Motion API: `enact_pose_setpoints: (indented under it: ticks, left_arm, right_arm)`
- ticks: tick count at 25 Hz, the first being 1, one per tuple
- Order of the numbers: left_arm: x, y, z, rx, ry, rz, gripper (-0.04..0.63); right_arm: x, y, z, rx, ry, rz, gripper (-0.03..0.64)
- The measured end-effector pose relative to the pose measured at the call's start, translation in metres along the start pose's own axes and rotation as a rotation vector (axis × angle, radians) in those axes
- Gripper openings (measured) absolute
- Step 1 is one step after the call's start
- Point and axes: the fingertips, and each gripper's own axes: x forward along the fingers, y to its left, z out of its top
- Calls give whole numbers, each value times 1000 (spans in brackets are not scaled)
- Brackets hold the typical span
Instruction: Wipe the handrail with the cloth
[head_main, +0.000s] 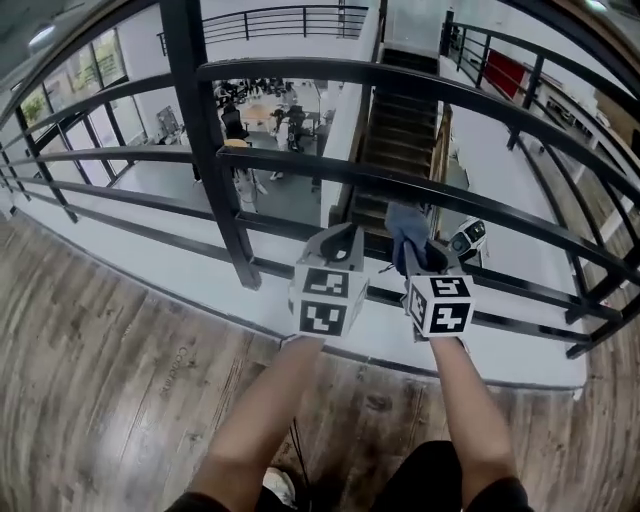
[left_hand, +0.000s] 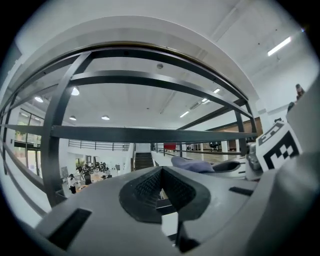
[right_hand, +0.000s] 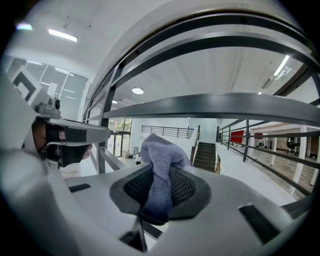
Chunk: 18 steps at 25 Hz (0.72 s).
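Two tools are held side by side at a black metal handrail (head_main: 400, 82), each at the end of a bare forearm, above a wood-plank floor (head_main: 100, 380). The right tool (head_main: 422, 256) is clamped on a blue-grey cloth (head_main: 405, 226): in the right gripper view the cloth is pinched between the dark ribbed pads, and a bunched fold rises above the tips. In that view one of the railing's horizontal bars passes over the cloth with a gap between them. The head view places the cloth close against the railing's middle bars, to the right of the upright post (head_main: 205, 140). The left tool (head_main: 340, 240) sits just beside the right one, its jaws brought together with nothing between them, pointing at the same stretch of bars. Beyond the railing a dark staircase (head_main: 400, 130) descends to a lower level where small figures stand around furniture. Each tool carries its cube of square black-and-white markers facing the head camera.
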Motion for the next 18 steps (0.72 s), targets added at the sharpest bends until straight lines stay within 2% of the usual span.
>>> enact_pose_setpoints:
  ticks: [4, 8, 10, 13, 18]
  left_arm:
    - [-25, 75, -12, 65, 1, 71, 2]
    - [-41, 144, -33, 11, 26, 94, 2]
    - [-49, 173, -43, -15, 22, 106, 2]
    - [-66, 219, -54, -46, 22, 162, 2]
    - [-79, 256, -70, -16, 22, 216, 2]
  right_arm:
    - [49, 78, 8, 38, -11, 68, 77]
    - [94, 145, 15, 75, -15, 126, 77]
    - [112, 172, 12, 55, 28, 141, 77]
    - [133, 213, 28, 34, 28, 174, 77]
    - [166, 269, 41, 42, 63, 216, 77]
